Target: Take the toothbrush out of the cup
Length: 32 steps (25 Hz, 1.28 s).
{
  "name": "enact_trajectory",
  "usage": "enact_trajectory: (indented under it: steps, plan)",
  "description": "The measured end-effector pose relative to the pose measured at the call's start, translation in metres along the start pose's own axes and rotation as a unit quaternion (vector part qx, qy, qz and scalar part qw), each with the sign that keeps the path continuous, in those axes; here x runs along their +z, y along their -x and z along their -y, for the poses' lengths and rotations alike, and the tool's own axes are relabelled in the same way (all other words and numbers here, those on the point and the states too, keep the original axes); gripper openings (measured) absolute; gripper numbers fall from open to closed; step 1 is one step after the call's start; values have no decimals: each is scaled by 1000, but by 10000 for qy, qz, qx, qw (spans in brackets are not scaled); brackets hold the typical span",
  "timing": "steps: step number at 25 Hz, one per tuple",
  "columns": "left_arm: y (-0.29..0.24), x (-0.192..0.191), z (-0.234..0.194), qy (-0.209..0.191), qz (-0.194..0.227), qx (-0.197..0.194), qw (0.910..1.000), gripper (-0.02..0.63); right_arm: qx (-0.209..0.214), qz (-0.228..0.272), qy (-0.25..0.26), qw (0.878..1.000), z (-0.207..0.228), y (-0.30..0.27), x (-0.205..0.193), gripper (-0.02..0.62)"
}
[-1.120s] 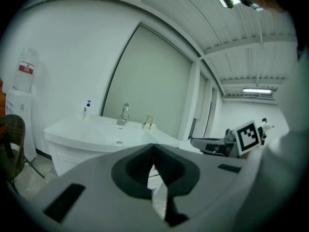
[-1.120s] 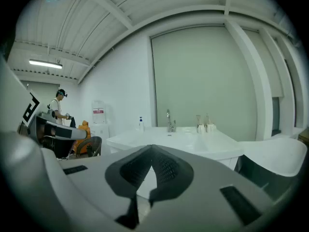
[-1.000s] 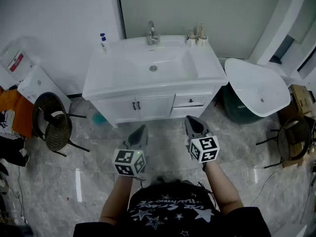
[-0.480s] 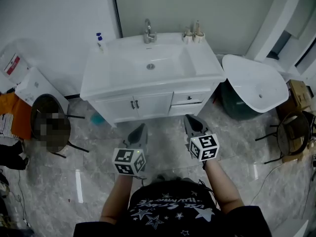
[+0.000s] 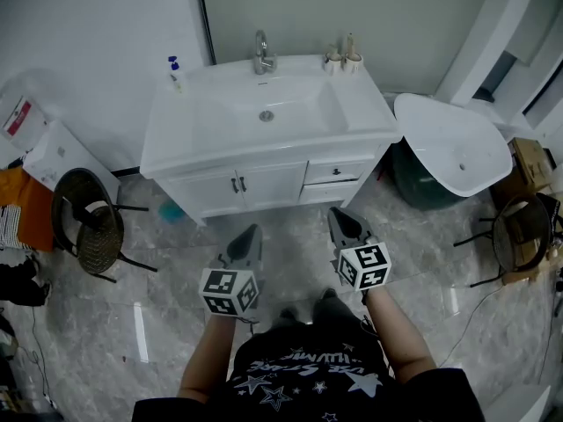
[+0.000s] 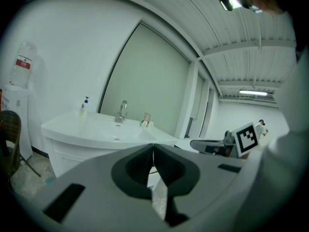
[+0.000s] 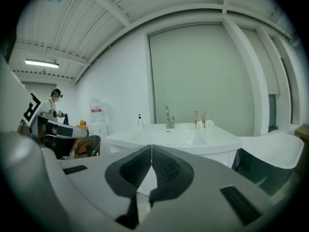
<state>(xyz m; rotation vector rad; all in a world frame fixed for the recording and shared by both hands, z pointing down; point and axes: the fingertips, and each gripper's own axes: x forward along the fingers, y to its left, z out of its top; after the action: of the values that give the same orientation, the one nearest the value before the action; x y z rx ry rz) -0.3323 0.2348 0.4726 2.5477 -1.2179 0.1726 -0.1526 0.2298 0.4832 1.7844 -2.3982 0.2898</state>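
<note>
At the back right corner of the vanity [image 5: 198, 143], the toothbrush [image 5: 347, 42] in its cup [image 5: 353, 60] looks light and stiff, best pinched by its handle; the left gripper [image 5: 251, 232] and right gripper [image 5: 339, 215] are clenched, empty.

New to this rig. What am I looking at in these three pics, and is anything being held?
No robot: a person carries the left hand-held gripper and the right hand-held gripper. The top-down picture is from a head camera; the other two are from cameras riding on each gripper, looking along its jaws. Both are shut and empty. Ahead stands a white washbasin with a faucet, a soap bottle back left and two cups back right. What stands in the cups is too small to name.
</note>
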Motion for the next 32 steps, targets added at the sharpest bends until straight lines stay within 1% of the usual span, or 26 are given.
enact_trajectory:
  steps: [8,14,21,27,32]
  plan:
    - [-20,-2,2,-4,-86,-6,10000,18,-2,-81,-85,9999,22,-12,-6,14]
    - [-54,11,-2,-8,-56,176,9998,18,137,21,-62,9999,52,-41,6,14]
    - [-118,25,6,-48,-66,400,9992,18,305,107,-204,9993,117,-79,19,14]
    - [-175,48,15,-62,26,719,9974,18,473,135,-275,9984,184,-114,36,14]
    - [-214,59,23,-59,53,959,9954,18,695,129,-300,9970,227,-143,48,14]
